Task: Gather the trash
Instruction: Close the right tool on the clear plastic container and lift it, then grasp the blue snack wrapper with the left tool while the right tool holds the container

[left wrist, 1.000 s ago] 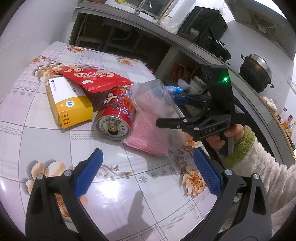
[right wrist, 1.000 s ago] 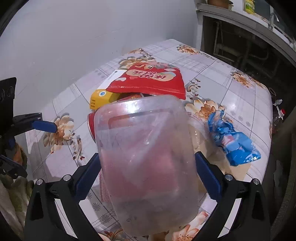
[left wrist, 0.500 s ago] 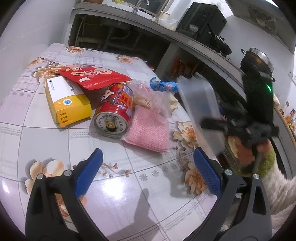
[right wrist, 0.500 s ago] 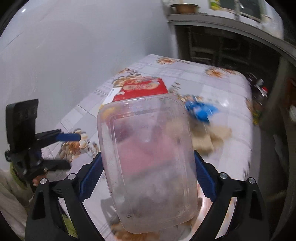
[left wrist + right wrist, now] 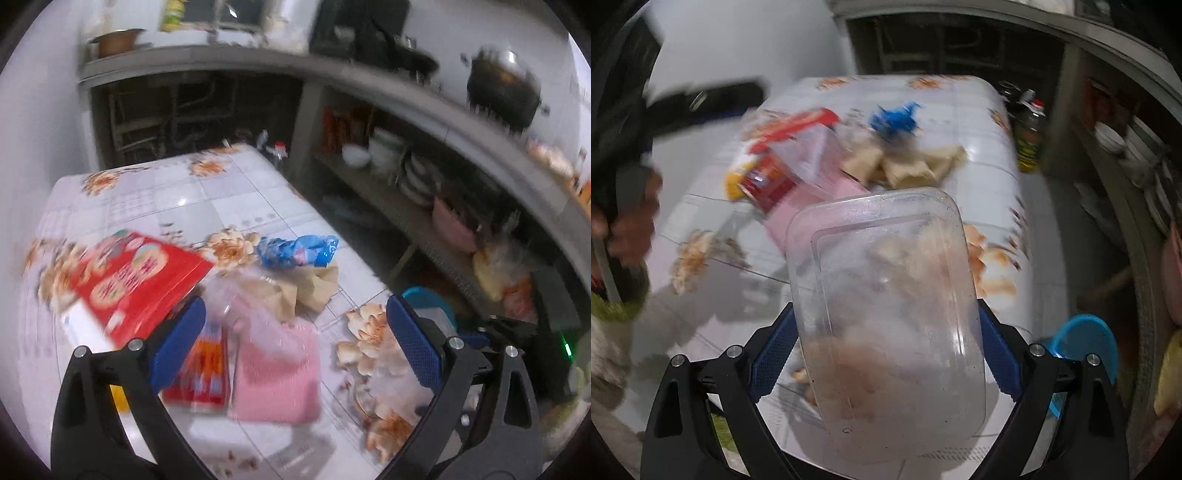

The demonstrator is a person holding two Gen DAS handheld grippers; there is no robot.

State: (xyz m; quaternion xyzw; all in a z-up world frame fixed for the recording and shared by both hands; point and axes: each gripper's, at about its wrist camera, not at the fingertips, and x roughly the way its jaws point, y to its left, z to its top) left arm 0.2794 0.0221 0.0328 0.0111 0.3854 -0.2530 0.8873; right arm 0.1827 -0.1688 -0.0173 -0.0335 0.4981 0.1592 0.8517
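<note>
My right gripper [image 5: 886,354] is shut on a clear plastic container [image 5: 886,317], holding it by its two long sides above the table's near edge. On the floral table [image 5: 207,206] lies a pile of trash: a red snack bag [image 5: 136,280], a red can [image 5: 199,365], a pink cloth [image 5: 273,365], a clear plastic bag [image 5: 251,306], brown paper [image 5: 314,288] and a blue wrapper [image 5: 295,251]. My left gripper [image 5: 295,343] hangs open just over the can and the cloth, with nothing between its fingers. Both views are motion-blurred.
A blue bin [image 5: 1082,343] stands on the floor beside the table's right edge, also visible as the blue bin [image 5: 428,299]. A yellow box [image 5: 118,395] lies under the snack bag. Shelves with bowls [image 5: 417,173] run along the right. A bottle [image 5: 1028,136] stands past the table's far corner.
My right gripper has carried the clear container off the pile, back toward the table's near right edge. My left gripper has moved forward and swung right, over the can and cloth.
</note>
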